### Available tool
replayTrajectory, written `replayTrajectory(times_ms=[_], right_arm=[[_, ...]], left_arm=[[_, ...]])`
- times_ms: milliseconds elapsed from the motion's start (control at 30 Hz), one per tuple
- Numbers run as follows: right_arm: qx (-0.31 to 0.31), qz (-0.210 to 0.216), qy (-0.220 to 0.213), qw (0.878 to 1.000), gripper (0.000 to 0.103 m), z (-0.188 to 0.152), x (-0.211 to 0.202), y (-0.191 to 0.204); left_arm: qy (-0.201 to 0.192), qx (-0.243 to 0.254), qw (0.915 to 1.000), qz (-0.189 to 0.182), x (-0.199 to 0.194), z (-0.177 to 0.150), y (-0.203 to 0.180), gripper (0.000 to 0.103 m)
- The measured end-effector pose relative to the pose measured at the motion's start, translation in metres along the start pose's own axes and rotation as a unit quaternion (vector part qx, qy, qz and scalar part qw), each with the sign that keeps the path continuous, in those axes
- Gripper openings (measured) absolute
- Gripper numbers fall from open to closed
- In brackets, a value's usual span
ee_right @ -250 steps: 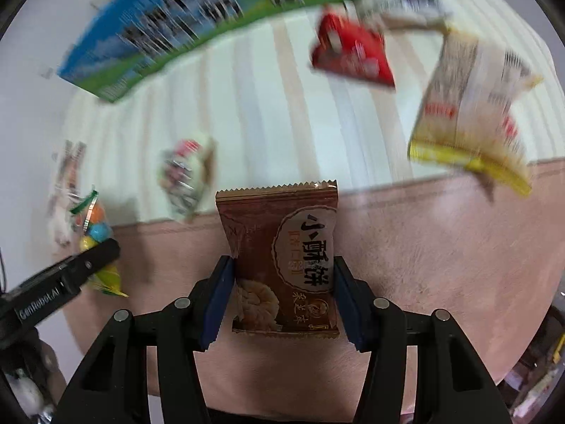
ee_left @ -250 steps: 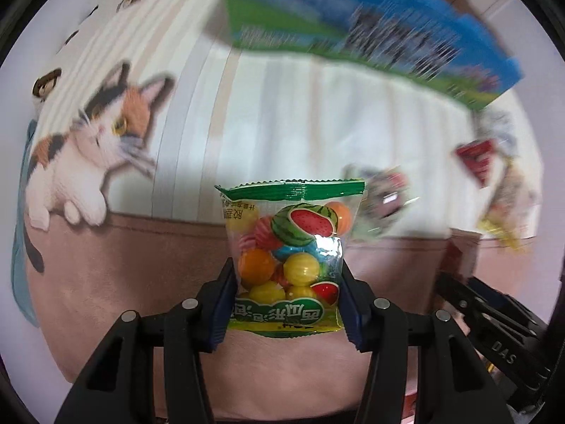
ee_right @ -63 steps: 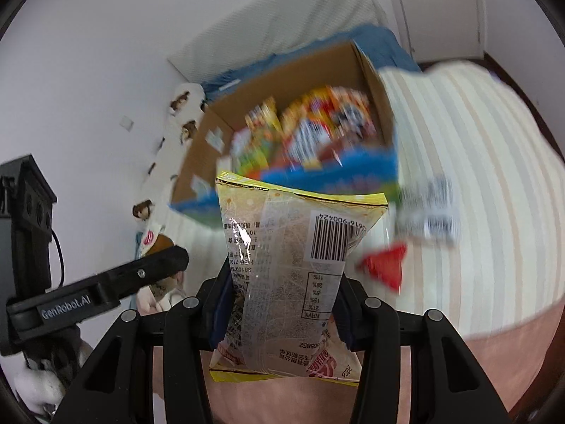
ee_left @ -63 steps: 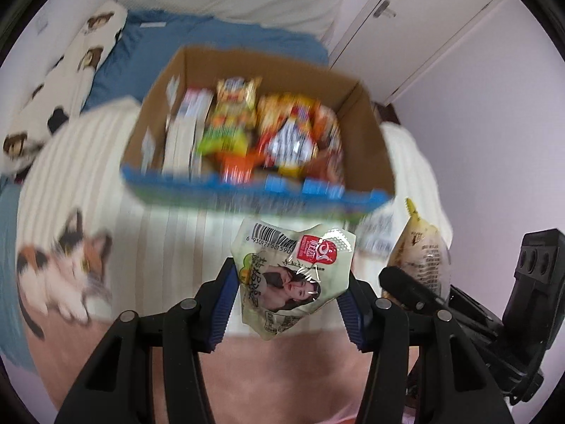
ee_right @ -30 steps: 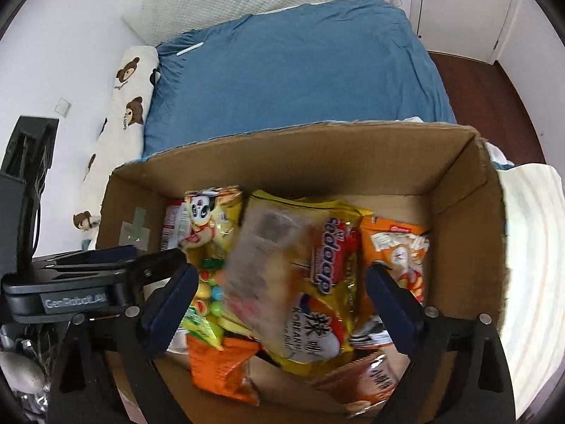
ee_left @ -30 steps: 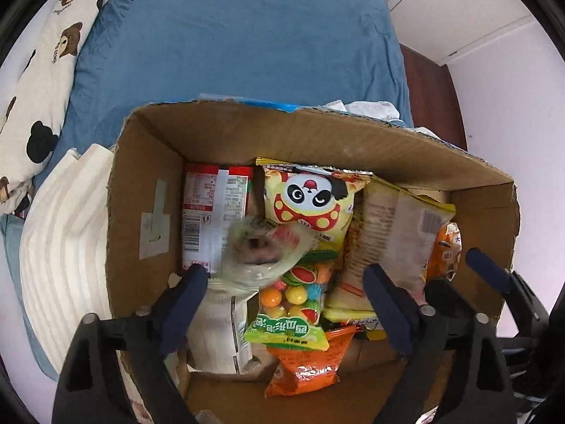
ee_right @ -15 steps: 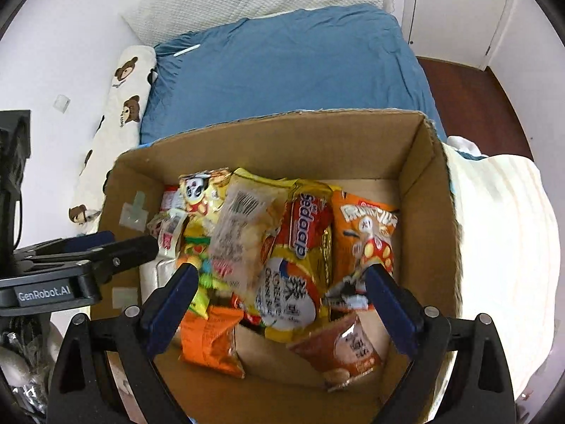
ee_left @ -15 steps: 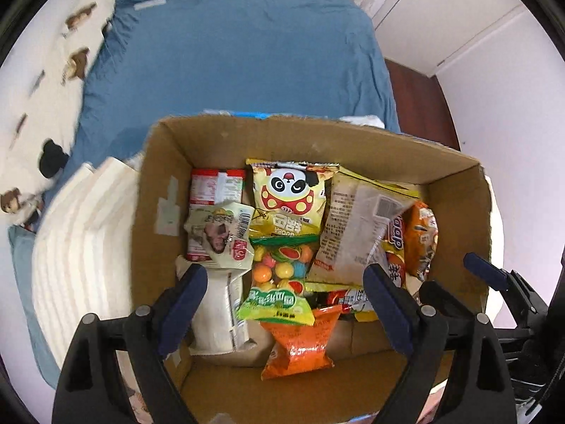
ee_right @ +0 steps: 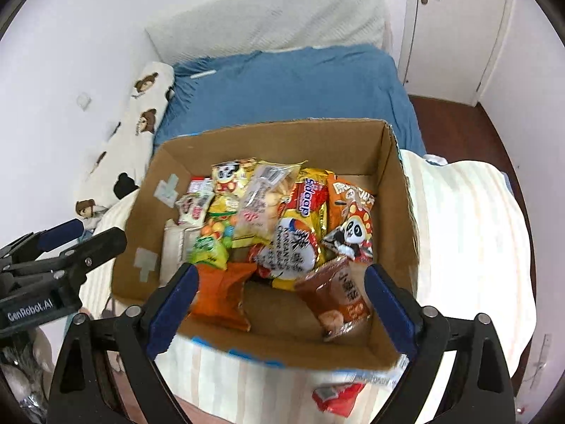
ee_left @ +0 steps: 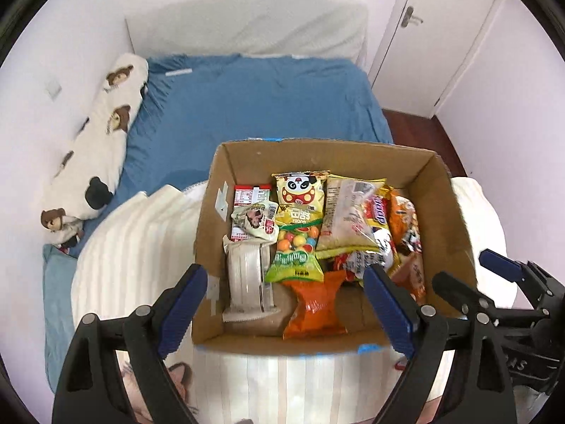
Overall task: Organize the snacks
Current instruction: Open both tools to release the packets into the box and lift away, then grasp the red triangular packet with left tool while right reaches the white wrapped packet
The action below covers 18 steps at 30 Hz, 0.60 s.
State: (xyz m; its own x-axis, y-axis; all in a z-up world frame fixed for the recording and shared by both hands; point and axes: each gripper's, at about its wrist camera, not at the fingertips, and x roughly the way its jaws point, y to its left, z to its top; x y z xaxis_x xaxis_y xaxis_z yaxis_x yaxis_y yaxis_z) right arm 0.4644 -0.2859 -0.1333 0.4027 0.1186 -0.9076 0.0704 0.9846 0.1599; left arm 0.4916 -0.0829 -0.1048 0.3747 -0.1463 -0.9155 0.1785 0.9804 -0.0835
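Hovering empty over the cardboard box (ee_left: 448, 219) on the bed (ee_left: 247, 106) — left tongs (ee_left: 282, 300) gaping, right tongs (ee_right: 279, 304) narrowing on nothing, snacks (ee_left: 300, 233) heaped inside; one red packet (ee_right: 335, 397) lying outside, likely awaiting collection.

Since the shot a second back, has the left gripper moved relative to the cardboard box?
Yes. The left gripper has pulled up and back: the cardboard box looks smaller and sits lower in its view, with the white headboard now visible beyond.
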Motion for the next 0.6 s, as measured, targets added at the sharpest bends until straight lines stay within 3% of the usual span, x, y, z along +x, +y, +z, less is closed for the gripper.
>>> replayTrajectory(times_ms=[33,100,167,400,600], right_arm=[[-0.003,-0.001,-0.007,1.000,0.075,-0.005,-0.007,0.002],[-0.008,0.004,-0.011,1.000,0.070,-0.015,-0.019,0.006],[-0.009,0.017,-0.017,1.000,0.059,-0.027,-0.031,0.008],[-0.003,0.049,-0.036,0.998,0.058,-0.070,-0.067,-0.005],[0.028,0.048,-0.026,0.998,0.059,-0.105,-0.079,-0.053]], left_arm=[[-0.006,0.000,1.0000,-0.002,-0.007,-0.005,-0.002,0.090],[-0.016,-0.003,0.9999,-0.005,-0.020,-0.016,-0.004,0.090],[-0.030,-0.003,0.9996,-0.004,-0.032,-0.029,-0.007,0.090],[-0.061,-0.015,0.9978,-0.017,-0.065,-0.077,-0.024,0.091],[-0.007,-0.013,0.9978,-0.065,-0.036,-0.118,-0.066,0.090]])
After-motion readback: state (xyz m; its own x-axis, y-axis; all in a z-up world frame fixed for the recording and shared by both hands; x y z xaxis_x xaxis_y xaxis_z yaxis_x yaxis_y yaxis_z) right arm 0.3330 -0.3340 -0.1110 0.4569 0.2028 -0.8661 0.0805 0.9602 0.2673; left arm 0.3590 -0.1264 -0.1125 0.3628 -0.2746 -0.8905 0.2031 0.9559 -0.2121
